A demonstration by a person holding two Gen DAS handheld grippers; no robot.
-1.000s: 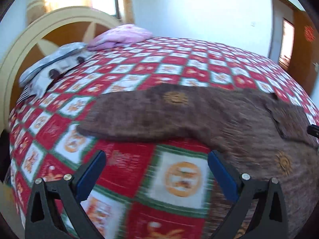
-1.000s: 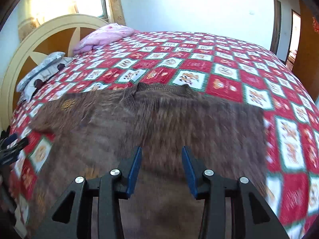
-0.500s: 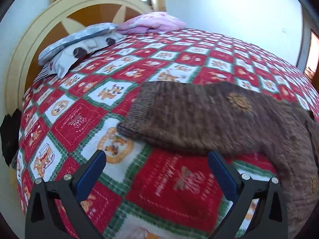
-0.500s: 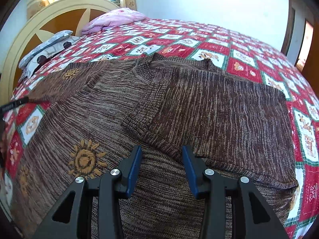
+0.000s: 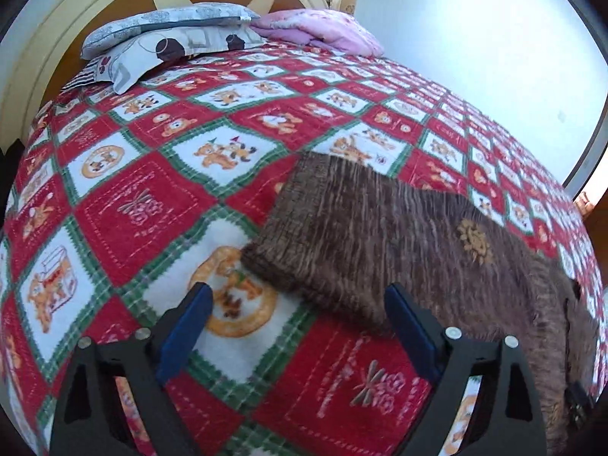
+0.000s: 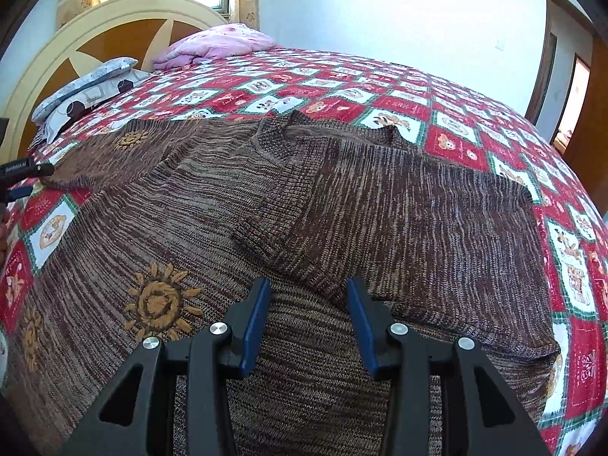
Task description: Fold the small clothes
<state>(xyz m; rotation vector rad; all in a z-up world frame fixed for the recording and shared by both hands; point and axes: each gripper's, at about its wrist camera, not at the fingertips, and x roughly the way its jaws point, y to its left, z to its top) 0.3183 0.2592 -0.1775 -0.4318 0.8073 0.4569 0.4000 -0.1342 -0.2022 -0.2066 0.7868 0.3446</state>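
A brown knit sweater with orange sun motifs lies flat on the bed. One sleeve is folded across its chest. The other sleeve stretches out sideways, its cuff lying at the tips of my left gripper. That gripper's jaws stand wide and are closing, with the cuff's near corner between them and the pads off the knit. In the right wrist view it shows as a dark tip at the far left. My right gripper hovers half open over the sweater's body, below the folded sleeve's edge, holding nothing.
The red, white and green checked bedspread covers the whole bed. Grey patterned pillows and a pink quilt lie against the cream and wood headboard. A white wall and a doorway stand beyond the bed's far side.
My left gripper has slid along the outstretched sleeve to its cuff and rolled, and its jaws have started to narrow. The right gripper has dropped a little closer to the sweater.
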